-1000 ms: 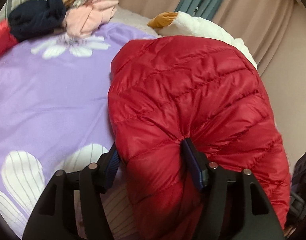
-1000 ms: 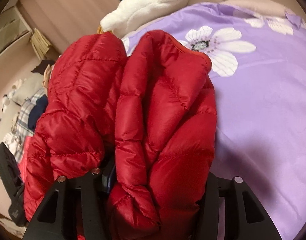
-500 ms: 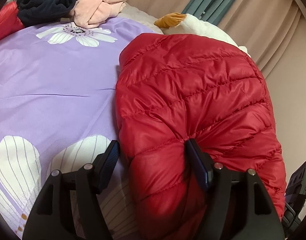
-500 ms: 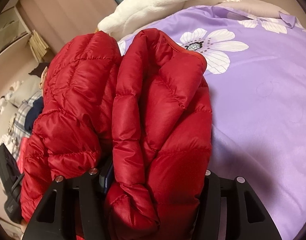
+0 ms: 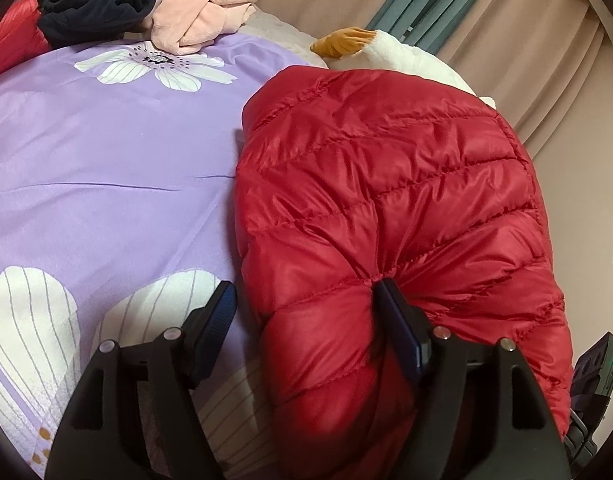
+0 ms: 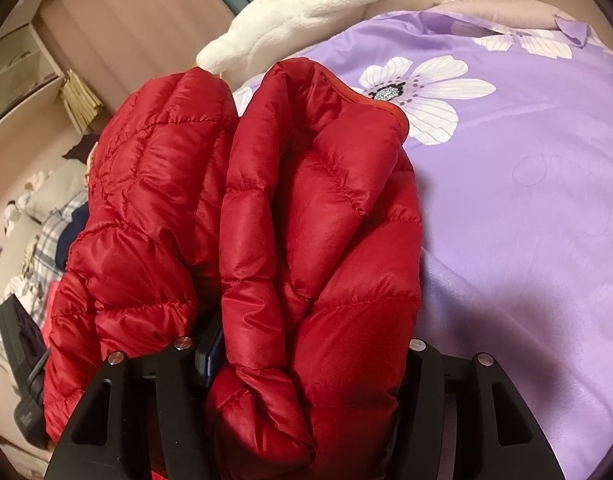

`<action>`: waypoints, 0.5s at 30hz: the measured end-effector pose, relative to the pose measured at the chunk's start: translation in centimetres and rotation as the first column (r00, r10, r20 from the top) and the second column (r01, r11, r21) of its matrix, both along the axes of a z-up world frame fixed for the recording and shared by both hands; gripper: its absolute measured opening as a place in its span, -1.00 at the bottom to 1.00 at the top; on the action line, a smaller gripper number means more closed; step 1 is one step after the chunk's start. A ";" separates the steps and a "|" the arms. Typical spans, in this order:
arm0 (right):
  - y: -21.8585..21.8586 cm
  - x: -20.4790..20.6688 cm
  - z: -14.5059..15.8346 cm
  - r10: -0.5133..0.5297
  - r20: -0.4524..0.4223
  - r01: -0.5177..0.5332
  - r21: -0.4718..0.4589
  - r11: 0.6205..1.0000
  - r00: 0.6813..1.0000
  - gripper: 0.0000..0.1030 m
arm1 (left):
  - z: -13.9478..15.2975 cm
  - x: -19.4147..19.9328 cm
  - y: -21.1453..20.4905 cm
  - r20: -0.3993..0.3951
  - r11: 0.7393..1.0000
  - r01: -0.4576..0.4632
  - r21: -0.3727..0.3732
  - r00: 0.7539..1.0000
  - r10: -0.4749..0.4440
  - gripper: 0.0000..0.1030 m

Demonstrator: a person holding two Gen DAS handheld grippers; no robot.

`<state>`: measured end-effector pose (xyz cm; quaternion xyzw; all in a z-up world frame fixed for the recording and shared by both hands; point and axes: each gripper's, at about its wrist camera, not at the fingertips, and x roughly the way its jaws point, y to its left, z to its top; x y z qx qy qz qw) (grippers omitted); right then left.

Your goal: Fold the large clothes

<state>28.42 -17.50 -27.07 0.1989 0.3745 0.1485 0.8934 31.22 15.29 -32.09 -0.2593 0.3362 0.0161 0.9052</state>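
A red quilted down jacket (image 5: 386,200) lies folded in a thick bundle on the purple flowered bedspread (image 5: 106,180). My left gripper (image 5: 304,288) straddles its near end and its jaws are opening. The left pad (image 5: 220,312) stands clear of the fabric, while the right pad (image 5: 398,328) sits in a crease. In the right wrist view the jacket (image 6: 306,240) shows as two puffy folds. My right gripper (image 6: 310,336) is shut on the right-hand fold, which bulges over and hides the right finger.
A pile of navy, pink and grey clothes (image 5: 146,4) sits at the far side of the bed. A white plush toy (image 6: 318,8) lies behind the jacket, in front of beige curtains. Black devices (image 6: 18,344) and more clothes lie off the bed's edge.
The left jaws have spread wider, and the left pad has come off the jacket's edge. The right jaws have widened slightly around the fold. Neither hand has moved.
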 end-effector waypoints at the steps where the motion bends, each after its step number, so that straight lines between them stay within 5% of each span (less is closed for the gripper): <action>1: -0.1 0.0 0.0 0.001 0.000 -0.001 0.000 1.000 1.000 0.09 | 0.0 0.0 0.0 0.000 1.000 -0.001 0.003 1.000 0.001 0.44; 15: -0.3 0.0 -0.3 0.003 0.002 -0.003 0.025 1.000 1.000 0.10 | 0.0 -0.2 -0.1 0.005 1.000 -0.012 0.020 1.000 0.012 0.47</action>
